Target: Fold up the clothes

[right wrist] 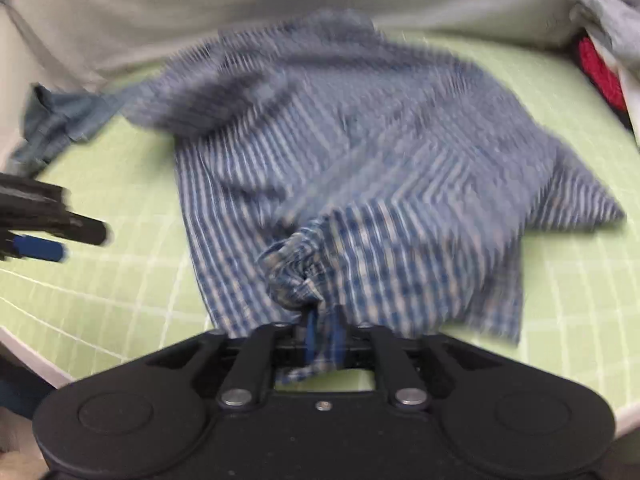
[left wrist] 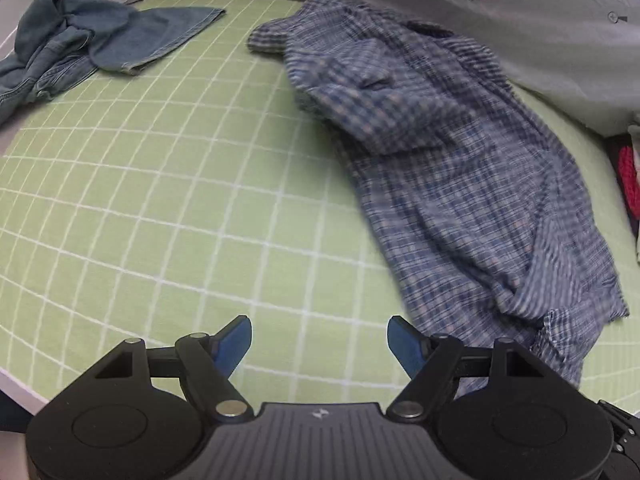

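Blue checked shirt (left wrist: 460,168) lies crumpled toward the green grid sheet's (left wrist: 160,200) right edge | right gripper (right wrist: 322,334) pinches its bunched near hem | left gripper (left wrist: 319,338) gapes empty over bare sheet | denim garment (left wrist: 80,48) heaped at far-left corner

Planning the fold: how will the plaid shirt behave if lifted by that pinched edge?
Probably floppy: the plaid shirt bunches where the right claw pinches it. It looks thin and light, so it should drape and trail across the green sheet rather than hold shape.
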Demonstrator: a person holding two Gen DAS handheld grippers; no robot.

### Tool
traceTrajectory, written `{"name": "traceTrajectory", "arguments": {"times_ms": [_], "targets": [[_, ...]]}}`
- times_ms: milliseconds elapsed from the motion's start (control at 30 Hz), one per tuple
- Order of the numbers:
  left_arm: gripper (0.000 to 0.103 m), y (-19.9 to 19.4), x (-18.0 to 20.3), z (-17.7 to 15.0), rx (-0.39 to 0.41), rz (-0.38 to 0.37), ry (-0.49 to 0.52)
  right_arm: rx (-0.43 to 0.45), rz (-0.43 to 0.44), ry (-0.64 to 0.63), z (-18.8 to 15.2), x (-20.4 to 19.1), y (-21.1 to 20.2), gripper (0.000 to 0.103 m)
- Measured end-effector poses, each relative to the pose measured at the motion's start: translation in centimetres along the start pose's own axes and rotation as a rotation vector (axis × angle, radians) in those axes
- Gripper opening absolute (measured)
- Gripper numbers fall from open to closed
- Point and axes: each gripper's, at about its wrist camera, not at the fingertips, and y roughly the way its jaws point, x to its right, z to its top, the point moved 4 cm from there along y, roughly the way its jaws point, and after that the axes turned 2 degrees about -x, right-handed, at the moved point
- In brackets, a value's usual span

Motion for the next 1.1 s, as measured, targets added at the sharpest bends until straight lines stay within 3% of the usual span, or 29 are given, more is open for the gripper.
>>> {"name": "traceTrajectory", "arguments": {"times_ms": [67, 200, 433, 633, 667, 767, 833, 900, 1100], "targets": [[0.075, -0.3, 1.5, 0.0, 0.02, -0.005, -0.04, 0.053, 0.001, -0.031, 1.0, 1.5, -1.0, 0.057], [0.076, 0.4, 5.3, -0.2, 0.036, -0.032, -0.07, 0.158, 0.004, -0.092, 3.0, 4.4, -3.0, 0.082], [0.076, 3.0, 10.9, -0.3, 0.006, -0.081, -0.121, 0.132, -0.026, 0.029, 4.3, 13.0, -2.2, 0.082], [0.072, 5.6, 12.4, 0.6, -0.035, -0.09, -0.17, 0.065, -0.046, 0.061, 2.6, 15.7, -1.2, 0.082], [0.07, 6.1, 12.3, 0.7, -0.047, -0.093, -0.181, 0.055, -0.051, 0.056, 2.3, 15.8, -1.1, 0.082], [0.044, 7.4, 11.8, 1.1, -0.084, -0.1, -0.22, 0.036, -0.074, 0.048, 1.7, 16.4, -0.9, 0.082], [0.011, 7.7, 11.5, 1.4, -0.096, -0.116, -0.233, 0.031, -0.086, 0.062, 1.5, 16.8, -0.9, 0.082], [0.001, 7.5, 11.1, 1.5, -0.091, -0.104, -0.21, 0.032, -0.097, 0.08, 1.5, 17.0, -0.8, 0.082], [0.0, 5.0, 6.9, 2.1, -0.025, -0.034, -0.193, 0.057, -0.085, 0.142, 3.1, 16.3, 0.1, 0.082]]}}
